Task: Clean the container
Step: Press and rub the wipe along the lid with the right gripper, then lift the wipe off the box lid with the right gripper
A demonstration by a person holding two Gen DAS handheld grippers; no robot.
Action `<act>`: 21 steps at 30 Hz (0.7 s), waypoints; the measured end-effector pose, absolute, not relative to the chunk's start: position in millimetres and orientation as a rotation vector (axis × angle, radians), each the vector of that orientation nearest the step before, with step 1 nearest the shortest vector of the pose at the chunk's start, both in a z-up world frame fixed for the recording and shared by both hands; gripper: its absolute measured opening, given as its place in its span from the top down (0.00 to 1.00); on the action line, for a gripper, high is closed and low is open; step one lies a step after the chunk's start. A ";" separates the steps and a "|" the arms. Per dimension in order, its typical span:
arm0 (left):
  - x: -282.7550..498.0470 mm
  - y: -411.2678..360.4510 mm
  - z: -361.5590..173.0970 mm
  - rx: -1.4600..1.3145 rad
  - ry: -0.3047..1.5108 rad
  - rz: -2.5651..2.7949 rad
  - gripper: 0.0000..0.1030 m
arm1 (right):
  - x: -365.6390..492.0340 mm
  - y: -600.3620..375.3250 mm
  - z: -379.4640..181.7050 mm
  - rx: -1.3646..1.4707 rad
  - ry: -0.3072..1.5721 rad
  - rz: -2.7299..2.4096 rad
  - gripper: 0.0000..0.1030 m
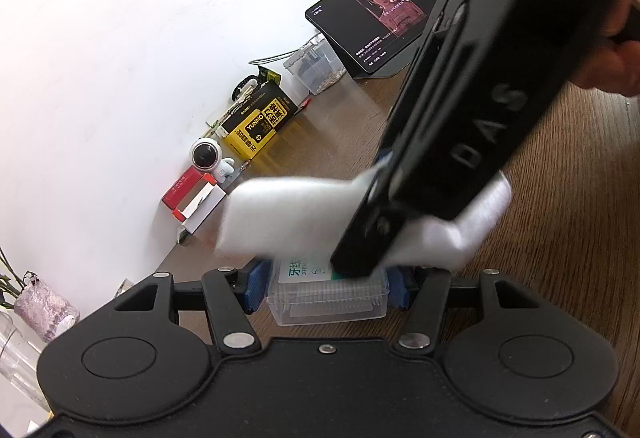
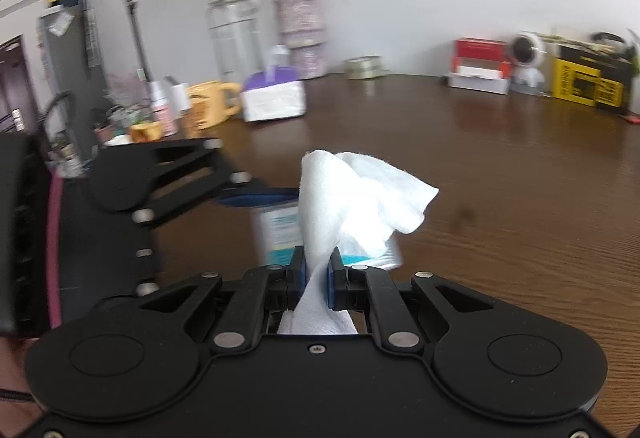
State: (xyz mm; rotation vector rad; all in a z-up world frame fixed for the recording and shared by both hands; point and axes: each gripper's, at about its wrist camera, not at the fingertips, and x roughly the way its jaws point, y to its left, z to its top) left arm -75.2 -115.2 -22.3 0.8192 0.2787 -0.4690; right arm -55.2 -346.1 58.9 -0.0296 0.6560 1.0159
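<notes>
Clear labelled container (image 1: 328,292) under white wipe (image 1: 280,214).

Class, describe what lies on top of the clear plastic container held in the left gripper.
A white wipe and the right gripper cover the clear plastic container; a label corner shows, the rest hidden.

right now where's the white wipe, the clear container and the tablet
white wipe (image 2: 360,194): right wrist view, on the bunched cloth above the shut fingers
clear container (image 1: 332,302): left wrist view, on its ribbed front wall
tablet (image 1: 372,26): left wrist view, on the lit screen

Clear container (image 1: 328,296) between left tool (image 1: 326,288) fingers, under white wipe (image 1: 280,218)
</notes>
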 end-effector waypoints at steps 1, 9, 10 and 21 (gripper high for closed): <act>-74.8 -115.2 -22.3 0.819 0.279 -0.469 0.45 | -57.7 -343.6 60.1 -0.032 0.650 1.035 0.90; -72.4 -114.0 -22.7 0.820 0.279 -0.470 0.44 | -38.6 -339.4 65.4 -0.033 0.629 0.991 0.90; -72.0 -113.5 -22.5 0.820 0.279 -0.470 0.44 | -33.9 -341.5 64.6 -0.028 0.630 0.970 0.90; -71.1 -110.9 -21.3 0.820 0.279 -0.470 0.45 | -34.8 -359.2 51.7 -0.007 0.679 0.901 0.90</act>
